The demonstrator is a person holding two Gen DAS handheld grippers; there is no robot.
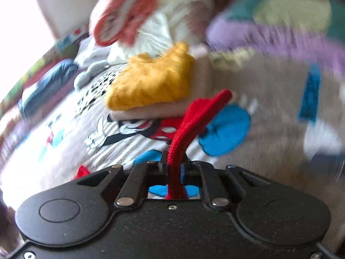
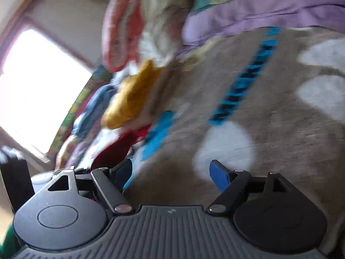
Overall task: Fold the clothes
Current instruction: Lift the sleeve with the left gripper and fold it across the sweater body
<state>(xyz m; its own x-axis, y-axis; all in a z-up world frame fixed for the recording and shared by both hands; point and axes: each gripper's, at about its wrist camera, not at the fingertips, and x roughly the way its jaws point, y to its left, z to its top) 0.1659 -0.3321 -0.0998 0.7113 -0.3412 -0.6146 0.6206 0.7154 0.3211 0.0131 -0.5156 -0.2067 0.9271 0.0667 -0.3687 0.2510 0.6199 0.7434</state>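
Observation:
My left gripper (image 1: 172,166) is shut on a red knitted garment (image 1: 194,127), which sticks up and forward from between the jaws above the bed. A folded yellow knit (image 1: 151,84) lies on a folded pale pink piece (image 1: 146,113) just beyond it. In the blurred right wrist view my right gripper (image 2: 170,172) is open and empty over the grey blanket (image 2: 269,129). The red garment (image 2: 120,149) shows at its left, and the yellow knit (image 2: 129,99) lies farther back.
A cartoon-print bedspread (image 1: 112,138) covers the bed. A heap of white, coral and blue clothes (image 1: 138,23) sits at the back left. A purple and green quilt (image 1: 280,26) lies at the back right. A bright window (image 2: 36,90) is on the left.

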